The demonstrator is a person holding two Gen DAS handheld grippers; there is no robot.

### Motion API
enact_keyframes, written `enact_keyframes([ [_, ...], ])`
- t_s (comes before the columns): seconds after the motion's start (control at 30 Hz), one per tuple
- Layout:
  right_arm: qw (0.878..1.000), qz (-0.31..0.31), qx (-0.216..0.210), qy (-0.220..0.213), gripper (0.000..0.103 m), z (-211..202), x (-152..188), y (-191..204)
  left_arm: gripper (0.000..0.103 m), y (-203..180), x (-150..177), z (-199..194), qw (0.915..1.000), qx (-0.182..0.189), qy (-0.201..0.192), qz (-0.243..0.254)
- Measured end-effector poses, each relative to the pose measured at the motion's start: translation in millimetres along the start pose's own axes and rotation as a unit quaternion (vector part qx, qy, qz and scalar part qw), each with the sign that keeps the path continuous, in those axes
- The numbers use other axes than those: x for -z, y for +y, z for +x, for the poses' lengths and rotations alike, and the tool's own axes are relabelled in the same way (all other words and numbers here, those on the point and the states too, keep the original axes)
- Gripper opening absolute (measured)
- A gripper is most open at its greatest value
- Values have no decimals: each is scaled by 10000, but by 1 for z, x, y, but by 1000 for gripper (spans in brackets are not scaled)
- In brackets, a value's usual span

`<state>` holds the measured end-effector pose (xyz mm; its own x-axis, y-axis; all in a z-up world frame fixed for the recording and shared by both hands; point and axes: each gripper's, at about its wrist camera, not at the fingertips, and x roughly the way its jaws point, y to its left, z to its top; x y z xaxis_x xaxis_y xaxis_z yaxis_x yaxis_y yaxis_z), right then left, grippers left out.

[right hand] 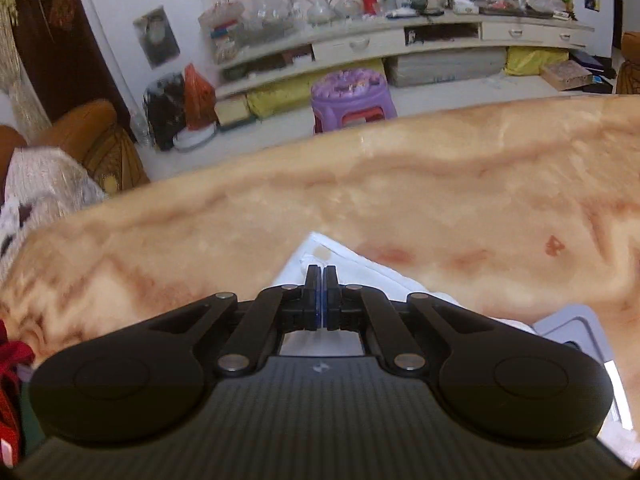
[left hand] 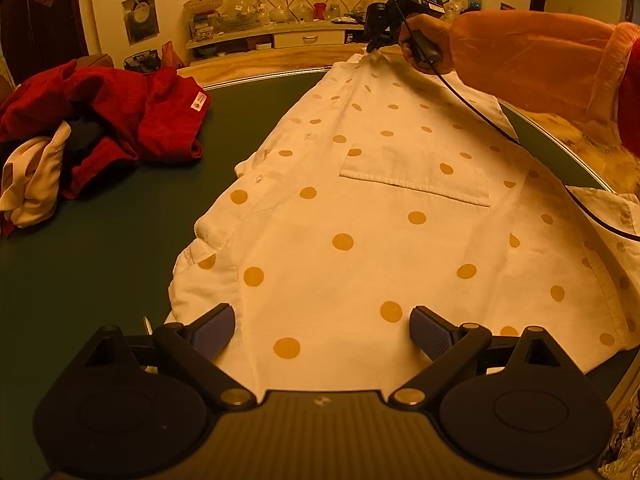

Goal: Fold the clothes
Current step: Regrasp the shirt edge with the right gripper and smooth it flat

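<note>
White dotted shirt lengthwise toward right gripper, pinching far corner

Green table, dotted shirt, red clothes

The left wrist view has a strong warm orange-yellow cast and looks rather dim; the dark green tabletop is nearly black toward the lower left corner. The white dotted shirt is the brightest area there, with soft shadows in its creases. The right wrist view has a cooler, more neutral light and is brighter. Its background shelf and the purple stool are slightly blurred. Both views bend straight lines strongly at the edges, and the corners are dark from the fisheye lens.
</note>
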<state>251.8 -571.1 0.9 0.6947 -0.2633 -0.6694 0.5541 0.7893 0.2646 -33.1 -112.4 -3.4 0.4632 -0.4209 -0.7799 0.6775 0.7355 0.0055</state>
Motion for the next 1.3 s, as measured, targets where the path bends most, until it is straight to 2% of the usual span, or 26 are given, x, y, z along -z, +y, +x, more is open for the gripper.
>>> enact_keyframes([
  [0.13, 9984, 205, -270, -460, 2, -12, -1, -2, 93, 3, 3, -4, 9998, -66, -46, -184],
  [0.33, 9983, 353, -175, -430, 2, -4, -3, -13, 87, 7, 4, -8, 9985, -150, -226, -468],
  [0.47, 9979, 368, -181, -510, 2, -1, 1, -11, 85, 4, 0, -6, 9973, -509, -339, -408],
  [0.57, 9970, 416, -323, -570, 4, 2, 3, -10, 85, 3, 0, 0, 9968, -637, -239, -427],
  [0.6, 9978, 386, -271, -471, 4, 6, 3, -9, 85, 2, -1, 2, 9965, -685, -226, -412],
  [0.67, 9997, 238, 103, 9, 9, 20, 1, -8, 85, 0, -1, 2, 9963, -743, -209, -384],
  [0.7, 9995, 177, 235, 119, 9, 20, 1, -9, 85, 1, -2, 2, 9965, -721, -184, -390],
  [0.73, 9994, 194, 262, 79, 11, 16, 0, -14, 85, 2, -3, 2, 9967, -686, -159, -399],
  [0.8, 9988, 416, 229, -84, 22, -1, -3, -28, 85, 4, -4, 2, 9970, -646, -140, -402],
  [0.83, 9981, 554, 171, -191, 32, -12, -6, -38, 85, 4, -5, 2, 9970, -648, -145, -395],
  [0.93, 9988, 365, 19, -313, 34, -40, -20, -58, 85, 3, -10, 2, 9972, -631, -204, -339],
  [1.03, 9993, -89, -250, 276, 35, -45, -26, -68, 85, -1, -19, -1, 9977, -481, -419, -228],
  [1.13, 9931, -879, -17, 771, 34, -38, -14, -61, 85, -7, -29, 1, 9977, -365, -563, -49],
  [1.2, 9897, -1117, 12, 896, 34, -34, -6, -57, 85, -10, -34, 6, 9979, -361, -539, 73],
  [1.3, 9889, -1144, -112, 944, 34, -31, -1, -54, 85, -11, -34, 15, 9982, -395, -415, 161],
])
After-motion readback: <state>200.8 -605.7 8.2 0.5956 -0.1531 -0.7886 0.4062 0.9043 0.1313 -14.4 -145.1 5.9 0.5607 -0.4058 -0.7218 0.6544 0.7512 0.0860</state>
